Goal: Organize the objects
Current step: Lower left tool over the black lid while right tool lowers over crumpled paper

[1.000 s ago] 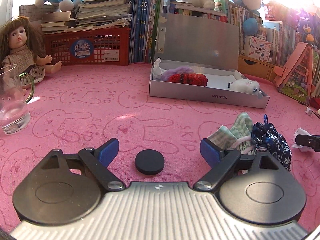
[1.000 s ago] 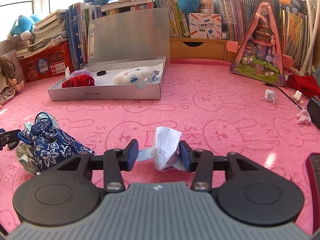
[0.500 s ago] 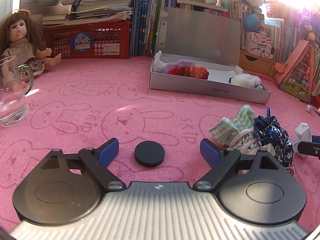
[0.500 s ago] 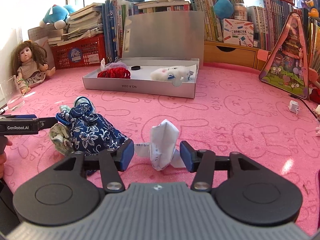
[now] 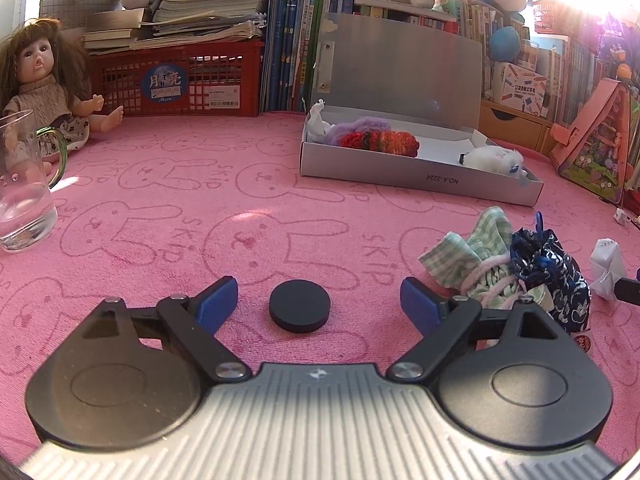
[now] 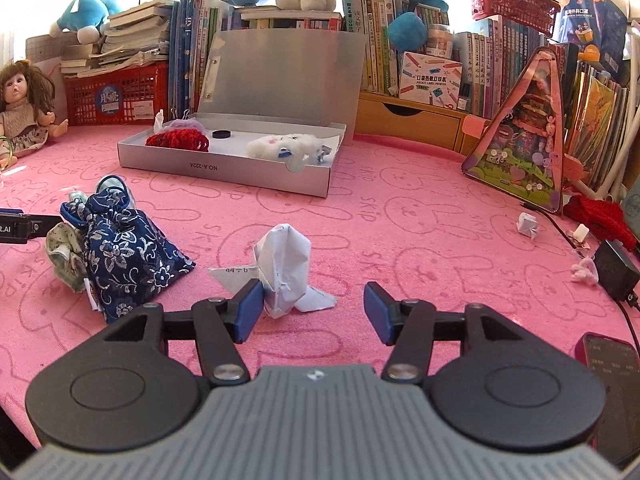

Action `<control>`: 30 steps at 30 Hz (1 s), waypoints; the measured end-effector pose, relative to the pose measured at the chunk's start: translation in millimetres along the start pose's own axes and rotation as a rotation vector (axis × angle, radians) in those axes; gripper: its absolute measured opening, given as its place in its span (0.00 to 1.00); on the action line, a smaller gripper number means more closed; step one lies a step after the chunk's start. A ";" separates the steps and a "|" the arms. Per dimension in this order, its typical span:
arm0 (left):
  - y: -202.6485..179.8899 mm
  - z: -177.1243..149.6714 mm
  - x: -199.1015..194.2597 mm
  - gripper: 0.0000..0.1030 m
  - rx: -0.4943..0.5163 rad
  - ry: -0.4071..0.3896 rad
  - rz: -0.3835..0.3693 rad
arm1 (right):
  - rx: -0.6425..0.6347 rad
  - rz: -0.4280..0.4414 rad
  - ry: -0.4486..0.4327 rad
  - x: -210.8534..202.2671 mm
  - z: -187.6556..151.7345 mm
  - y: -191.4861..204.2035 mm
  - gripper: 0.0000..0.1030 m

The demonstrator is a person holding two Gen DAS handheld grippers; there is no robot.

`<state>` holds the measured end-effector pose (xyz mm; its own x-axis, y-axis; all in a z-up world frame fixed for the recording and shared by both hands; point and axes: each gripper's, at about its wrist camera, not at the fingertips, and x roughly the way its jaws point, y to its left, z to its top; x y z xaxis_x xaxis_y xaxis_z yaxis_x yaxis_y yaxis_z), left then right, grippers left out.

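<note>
The right tool (image 6: 314, 312) has just been opening; its jaws stand apart around the crumpled paper (image 6: 285, 272), whose left side touches the left pad. The left tool (image 5: 316, 300) is spread wide around a black disc (image 5: 300, 306), touching neither pad. Both lie on the pink tabletop (image 5: 168, 216), the open grey box (image 6: 224, 168) farther back.

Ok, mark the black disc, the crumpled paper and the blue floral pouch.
black disc (image 5: 300, 306), left wrist view, middle of its flat top.
crumpled paper (image 6: 285, 264), right wrist view, its white folded body.
blue floral pouch (image 6: 124, 252), right wrist view, its patterned side.

A doll (image 5: 38, 92) sits beside a red crate (image 5: 176, 80) under books (image 5: 188, 12).
</note>
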<state>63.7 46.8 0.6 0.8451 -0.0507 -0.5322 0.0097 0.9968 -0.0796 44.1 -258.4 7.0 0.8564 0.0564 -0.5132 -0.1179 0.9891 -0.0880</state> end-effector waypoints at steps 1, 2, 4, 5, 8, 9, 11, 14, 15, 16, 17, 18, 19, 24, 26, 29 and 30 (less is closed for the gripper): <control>-0.1 -0.2 0.3 0.88 0.000 0.000 0.000 | 0.004 -0.005 -0.002 -0.2 0.2 -0.9 0.68; 0.0 0.0 0.0 0.88 0.000 0.000 0.000 | 0.010 -0.013 -0.007 -0.5 0.6 -2.1 0.68; -0.1 0.0 0.0 0.88 0.001 0.000 0.000 | 0.025 -0.032 -0.020 -1.2 1.4 -4.5 0.68; -0.1 -0.1 0.2 0.88 0.001 0.000 0.000 | 0.033 -0.045 -0.026 -1.5 2.2 -5.3 0.68; -0.1 -0.2 0.4 0.88 0.001 0.000 0.000 | 0.052 -0.083 -0.037 -0.6 4.0 -7.9 0.68; -0.2 -0.1 0.3 0.88 0.001 0.000 0.000 | 0.061 -0.085 -0.036 -0.3 4.1 -9.2 0.68; -0.3 -0.2 0.4 0.88 0.001 0.001 0.001 | 0.075 -0.059 -0.028 -1.2 3.9 -11.1 0.68; -0.5 -0.1 0.1 0.88 0.001 0.000 0.001 | 0.077 0.033 -0.016 -4.9 1.7 -10.4 0.68; -0.5 -0.1 0.1 0.88 0.002 0.001 0.001 | 0.071 0.054 -0.009 -4.9 1.1 -9.5 0.68; -0.5 -0.2 0.2 0.88 0.002 0.001 0.001 | 0.057 0.061 -0.002 -4.4 0.3 -6.8 0.68; -0.5 -0.1 0.0 0.88 0.002 0.001 0.001 | 0.026 0.041 0.007 -2.5 -0.6 -2.0 0.68; -0.6 -0.1 0.0 0.88 0.001 0.000 0.001 | 0.000 0.014 0.013 -0.1 -1.2 1.4 0.68; -0.6 -0.2 0.1 0.88 0.001 0.000 0.001 | -0.015 -0.009 0.019 2.2 -1.7 3.2 0.68; -0.9 -0.4 0.2 0.88 0.002 0.001 0.002 | -0.017 -0.115 0.031 8.4 -2.0 -0.9 0.68; -1.0 -0.2 -0.1 0.88 0.001 0.000 0.001 | -0.016 -0.167 0.029 10.2 -1.3 -4.2 0.68; -1.2 -0.3 -0.1 0.88 0.002 0.000 0.001 | -0.001 -0.235 0.032 13.3 -0.1 -9.7 0.68; -1.2 -0.3 -0.1 0.88 0.002 0.001 0.002 | 0.023 -0.262 0.036 14.1 0.0 -13.6 0.68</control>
<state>63.5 45.6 0.4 0.8449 -0.0491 -0.5327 0.0092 0.9970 -0.0774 57.7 -271.1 1.0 0.8379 -0.2062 -0.5055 0.1170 0.9722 -0.2026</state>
